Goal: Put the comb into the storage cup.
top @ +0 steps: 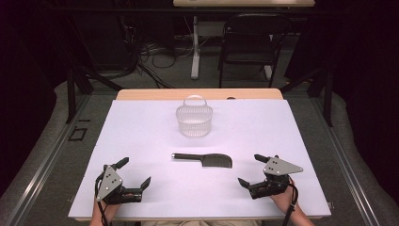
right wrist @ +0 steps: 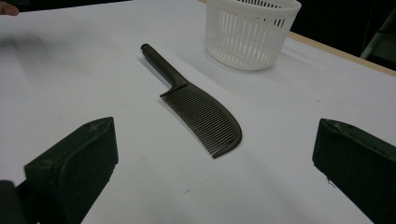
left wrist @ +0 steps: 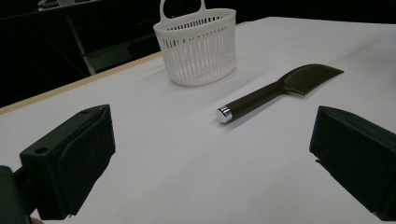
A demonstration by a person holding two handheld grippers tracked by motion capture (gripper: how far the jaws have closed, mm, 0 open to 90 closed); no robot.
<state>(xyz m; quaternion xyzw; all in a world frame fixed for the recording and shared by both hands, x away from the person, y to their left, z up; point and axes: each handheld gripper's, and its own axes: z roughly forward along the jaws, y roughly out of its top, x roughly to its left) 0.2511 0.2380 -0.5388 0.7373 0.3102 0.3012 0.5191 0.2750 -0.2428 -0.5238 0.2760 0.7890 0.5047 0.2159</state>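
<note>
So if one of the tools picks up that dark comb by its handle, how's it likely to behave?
The comb looks like rigid plastic, so it should probably stay stiff rather than droop. Its thin, round handle with a shiny end cap may be slick and could twist between flat pads. It lies flat on the white table, so the broad toothed end likely stops any rolling.

dark comb on the white table, seen between two wide-apart jaws

the right gripper has its two black jaws rising from the bottom corners, spread wide with nothing between them but bare table. the comb lies flat just ahead, its handle pointing away to the upper left and its curved, toothed head nearer the jaws. beyond it stands a white slotted basket, upright, near the table's wooden far edge and apart from the comb. a fingertip shows at the top left corner.
</note>
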